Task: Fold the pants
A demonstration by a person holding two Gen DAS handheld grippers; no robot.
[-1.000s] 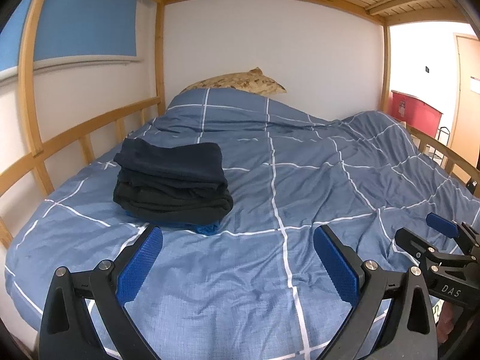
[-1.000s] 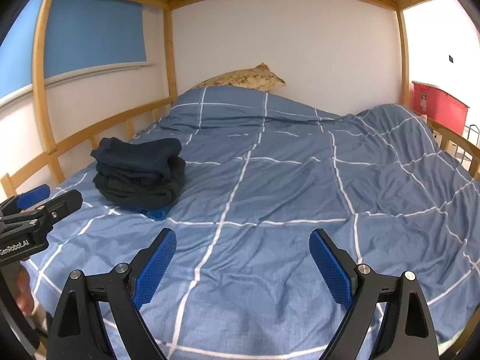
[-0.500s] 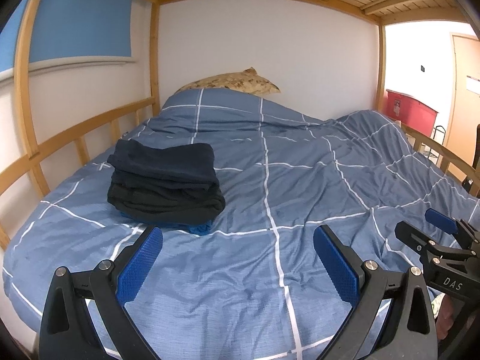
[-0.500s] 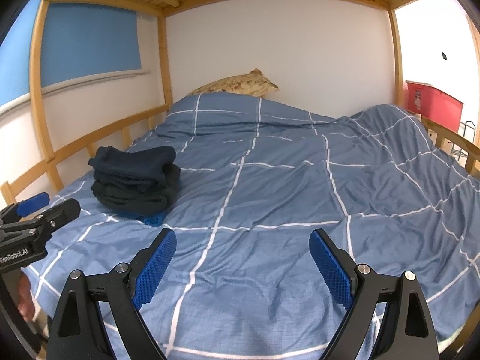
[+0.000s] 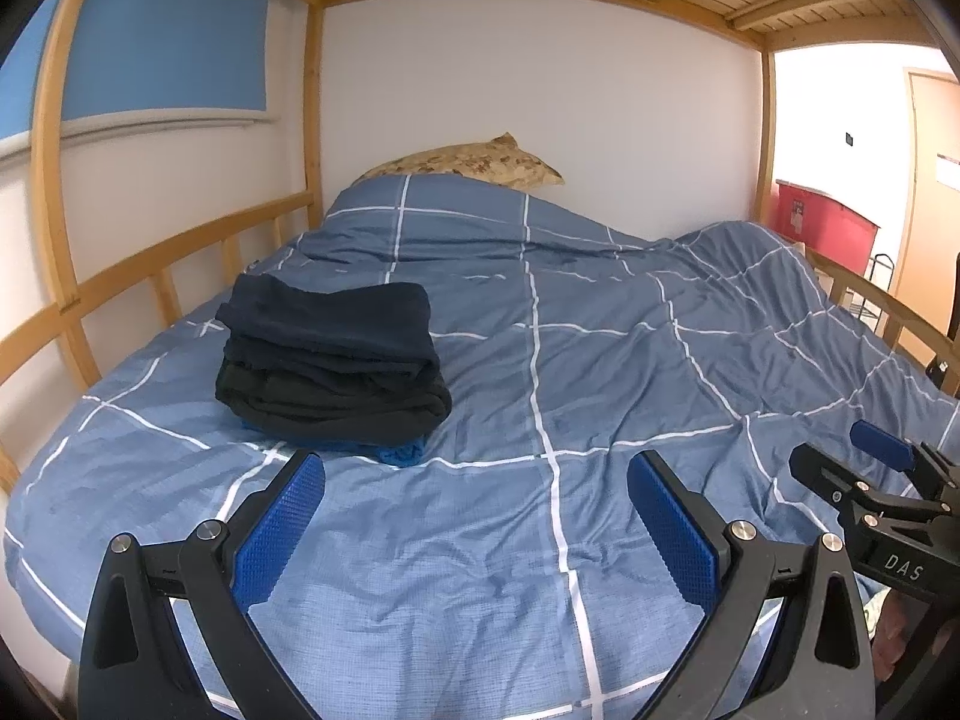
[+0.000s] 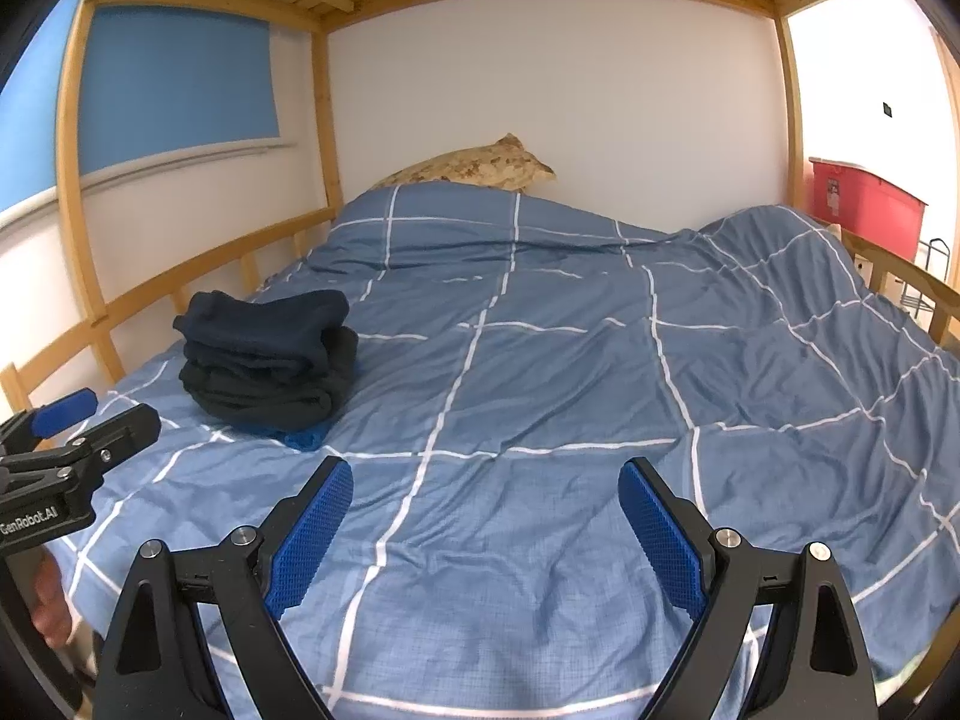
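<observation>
Left wrist view: the left gripper (image 5: 474,516) hangs with jaws apart and empty; the stack of folded dark pants (image 5: 330,366) lies at ten o'clock on the blue checked duvet (image 5: 600,360).

Right wrist view: the right gripper (image 6: 486,516) is likewise spread and empty, with the stack at ten o'clock. Nothing appears left to fold, so both should stay clear of the pile.

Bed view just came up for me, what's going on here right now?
A person holds both grippers over the foot of the blue checked duvet. The left gripper and right gripper are open and empty. A stack of folded dark pants sits on the duvet's left side, untouched.
</observation>
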